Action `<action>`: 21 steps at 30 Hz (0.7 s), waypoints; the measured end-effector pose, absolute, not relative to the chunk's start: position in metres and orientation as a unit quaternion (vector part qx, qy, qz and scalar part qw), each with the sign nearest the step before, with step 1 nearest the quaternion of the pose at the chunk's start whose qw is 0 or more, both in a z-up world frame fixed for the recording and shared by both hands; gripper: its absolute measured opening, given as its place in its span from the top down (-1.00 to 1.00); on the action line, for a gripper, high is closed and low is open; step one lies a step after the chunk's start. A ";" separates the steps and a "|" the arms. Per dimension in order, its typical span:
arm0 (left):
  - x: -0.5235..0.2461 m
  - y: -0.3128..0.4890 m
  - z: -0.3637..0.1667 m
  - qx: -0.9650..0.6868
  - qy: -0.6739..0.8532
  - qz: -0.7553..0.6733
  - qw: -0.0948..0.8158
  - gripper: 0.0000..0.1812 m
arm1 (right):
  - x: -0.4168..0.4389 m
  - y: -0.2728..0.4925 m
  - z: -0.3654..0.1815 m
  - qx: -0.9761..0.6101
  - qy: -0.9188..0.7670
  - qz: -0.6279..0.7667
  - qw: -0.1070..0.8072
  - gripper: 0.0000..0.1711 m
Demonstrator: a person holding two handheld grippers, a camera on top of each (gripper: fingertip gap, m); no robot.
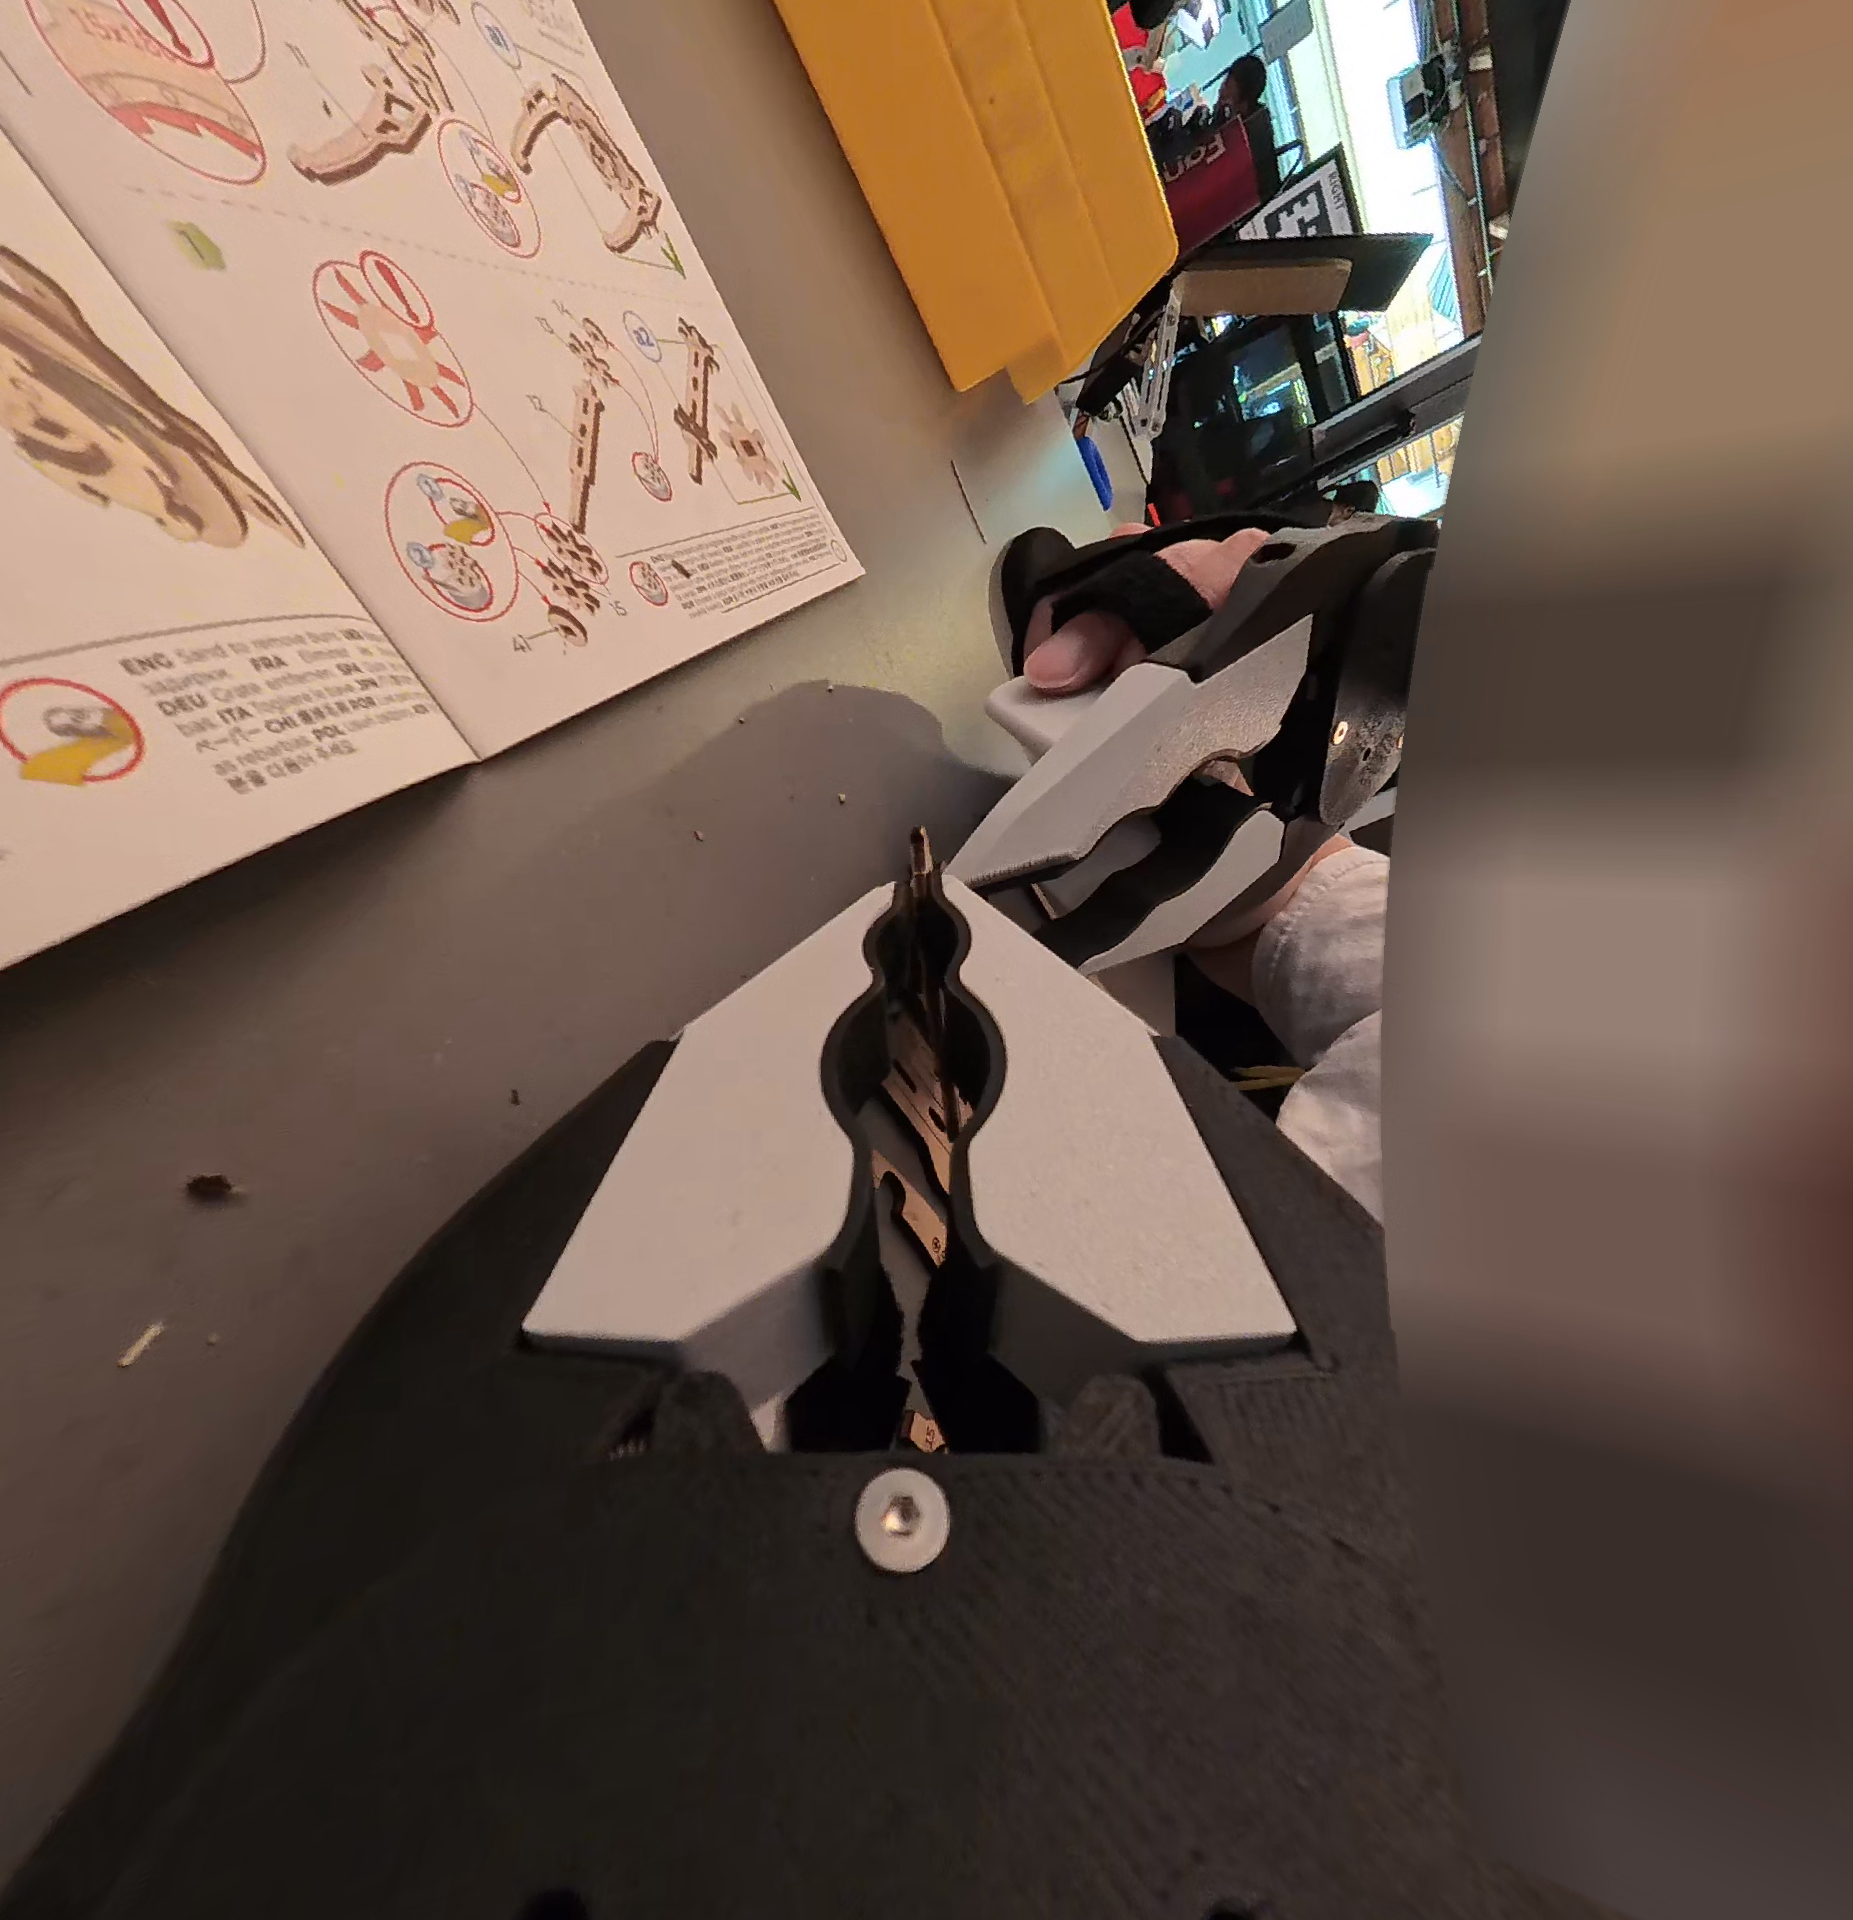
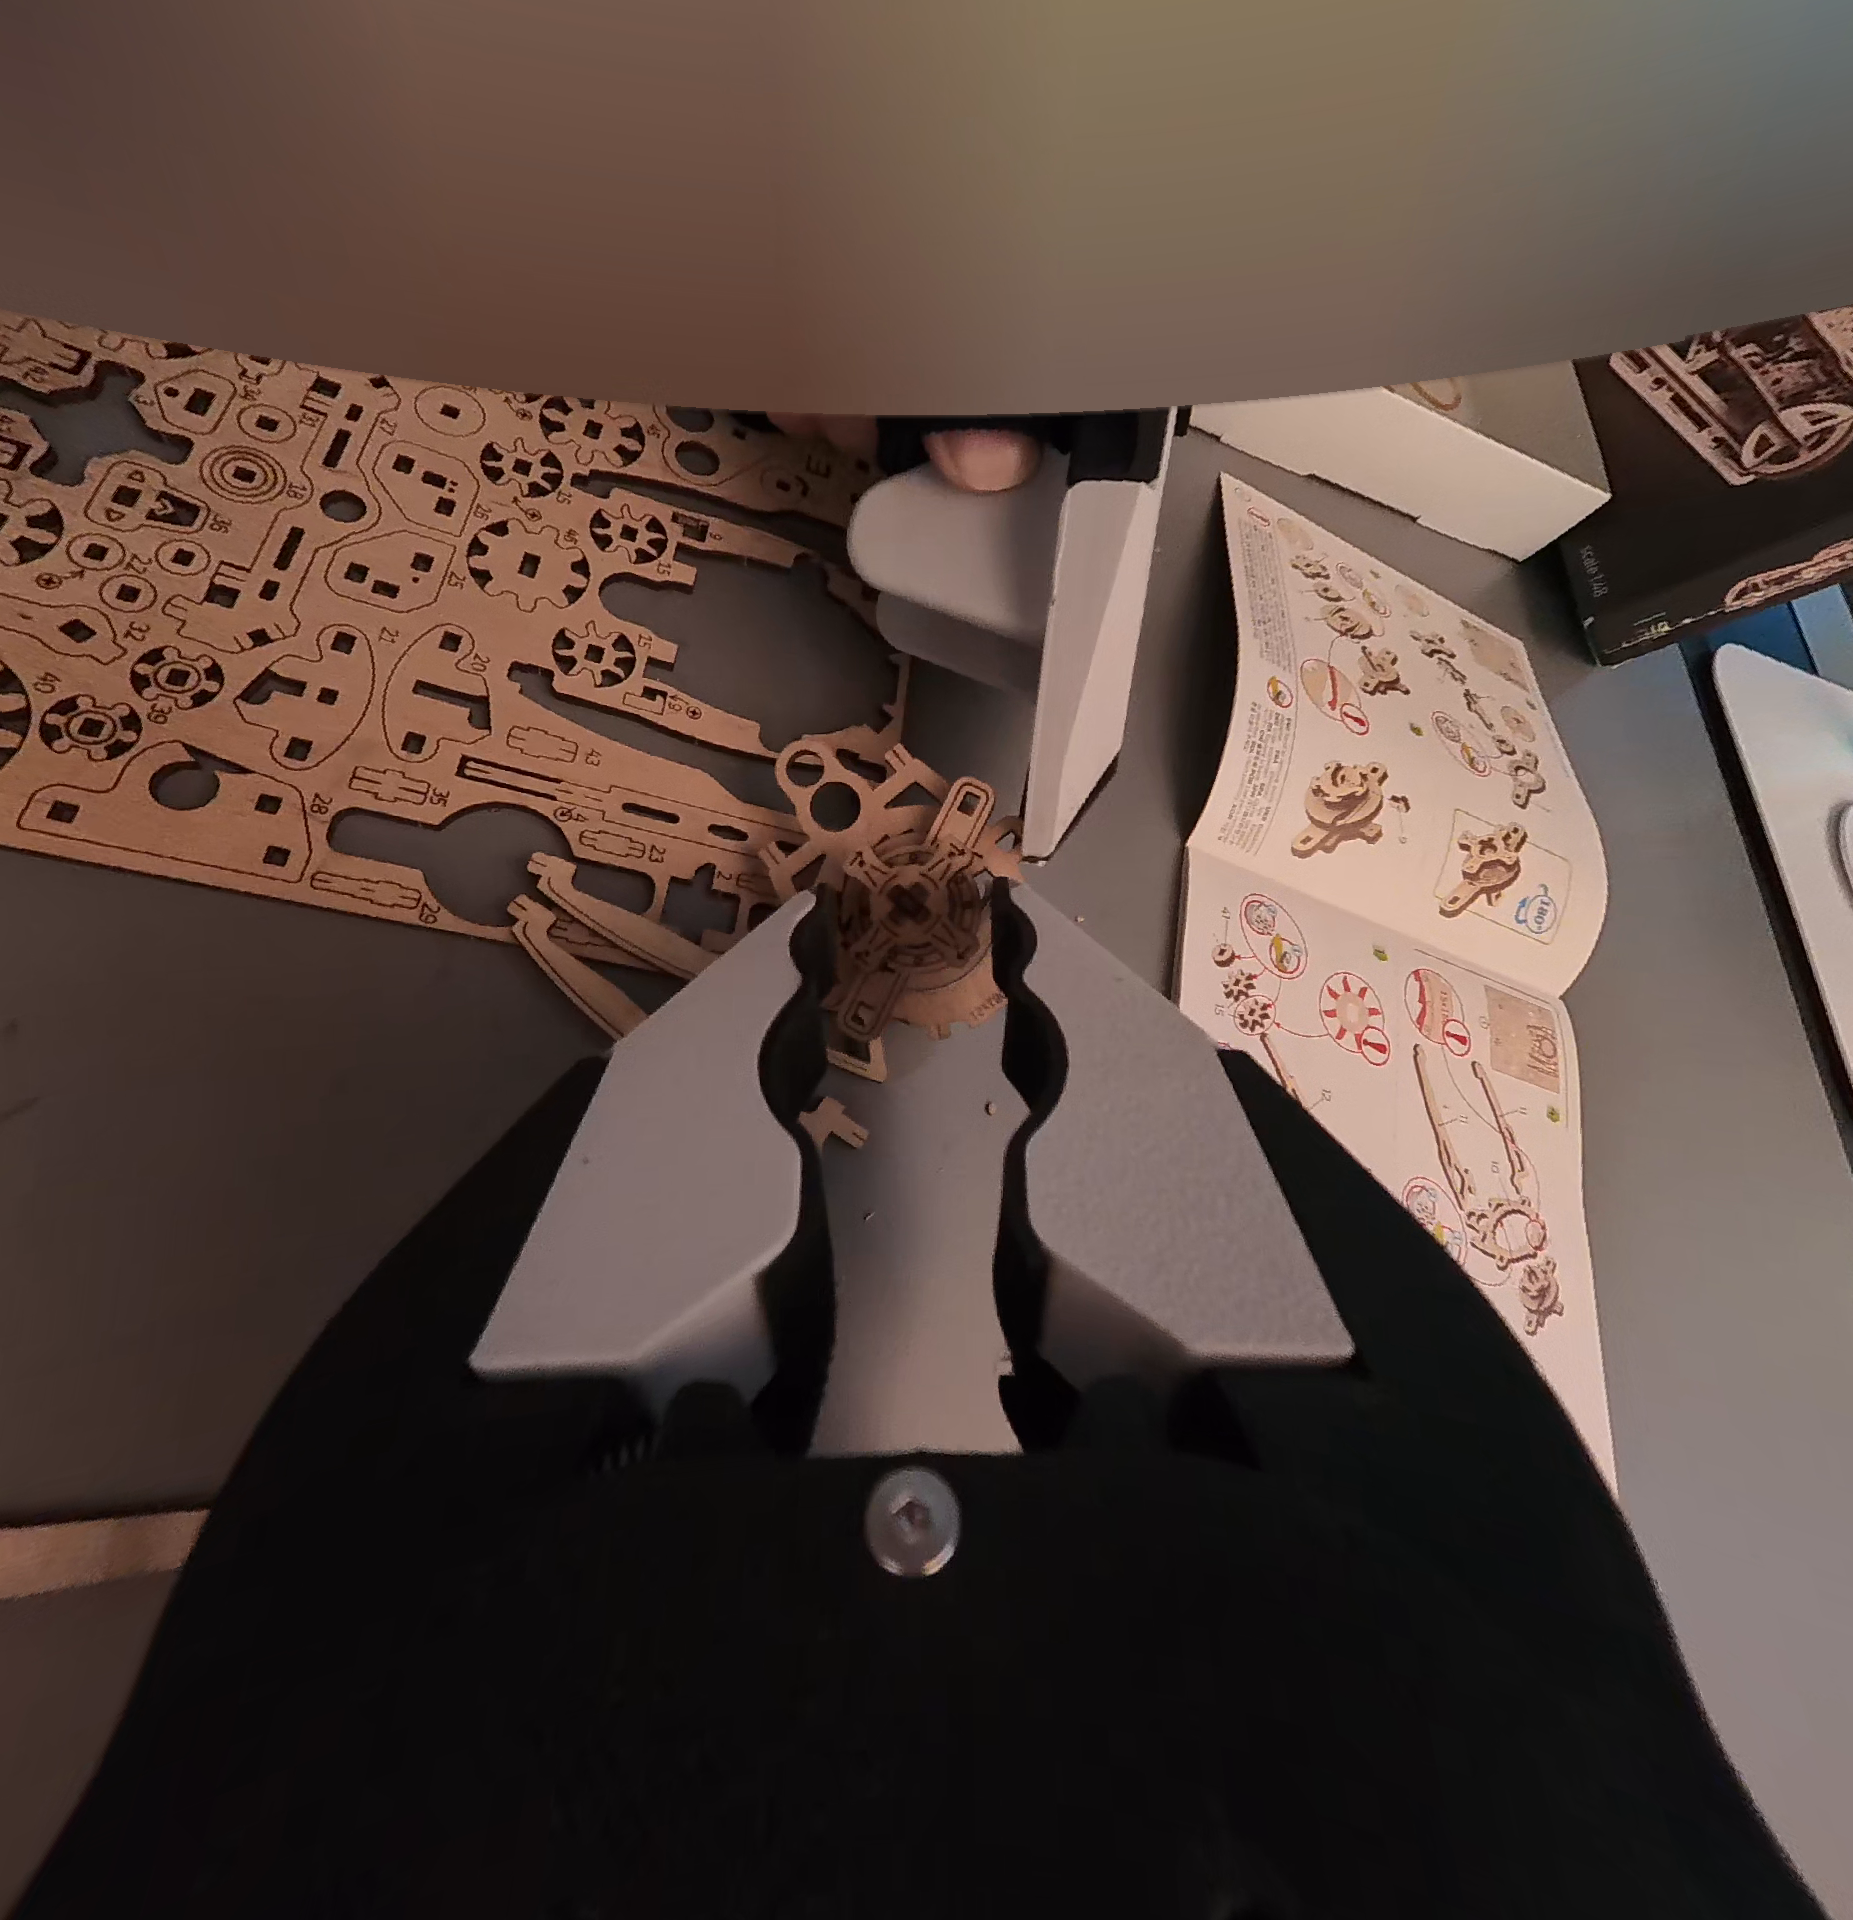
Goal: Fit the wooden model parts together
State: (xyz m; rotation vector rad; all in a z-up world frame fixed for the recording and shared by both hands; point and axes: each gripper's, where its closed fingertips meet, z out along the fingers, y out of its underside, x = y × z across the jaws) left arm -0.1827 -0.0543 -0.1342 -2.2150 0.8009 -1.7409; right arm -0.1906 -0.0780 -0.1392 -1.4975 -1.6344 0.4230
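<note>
In the right wrist view my right gripper (image 2: 906, 914) is shut on a round wooden gear assembly (image 2: 901, 940), held just above the grey table. My left gripper (image 2: 1036, 847) comes down from above, its tip at the assembly's upper right edge. In the left wrist view the left gripper (image 1: 917, 894) is shut on a thin flat wooden part (image 1: 922, 857), seen edge-on and poking out of the fingertips. The right gripper (image 1: 1015, 868) lies just right of that tip, held by a gloved hand (image 1: 1078, 644). The contact between part and assembly is hidden.
A laser-cut wooden parts sheet (image 2: 278, 644) lies at the left, with loose curved pieces (image 2: 589, 935) and a small cross piece (image 2: 837, 1127) by it. An open instruction booklet (image 2: 1400, 831) lies at the right, with a dark box (image 2: 1732, 499) behind. The left wrist view also shows a yellow bin (image 1: 1005, 177). My right gripper's tips are some 5 cm from the small cross piece (image 2: 837, 1127).
</note>
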 end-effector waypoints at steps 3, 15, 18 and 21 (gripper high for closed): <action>-0.183 -0.054 -0.134 -0.752 0.270 -0.591 0.105 1.00 | -0.191 -0.078 -0.139 -0.599 -0.655 0.167 0.430 0.68; -0.182 -0.054 -0.133 -0.751 0.272 -0.592 0.109 1.00 | -0.190 -0.076 -0.142 -0.582 -0.670 0.138 0.439 0.66; -0.183 -0.054 -0.134 -0.753 0.271 -0.589 0.110 1.00 | -0.190 -0.075 -0.145 -0.571 -0.683 0.114 0.441 0.65; -0.182 -0.054 -0.134 -0.754 0.271 -0.589 0.110 1.00 | -0.191 -0.075 -0.145 -0.558 -0.692 0.094 0.447 0.66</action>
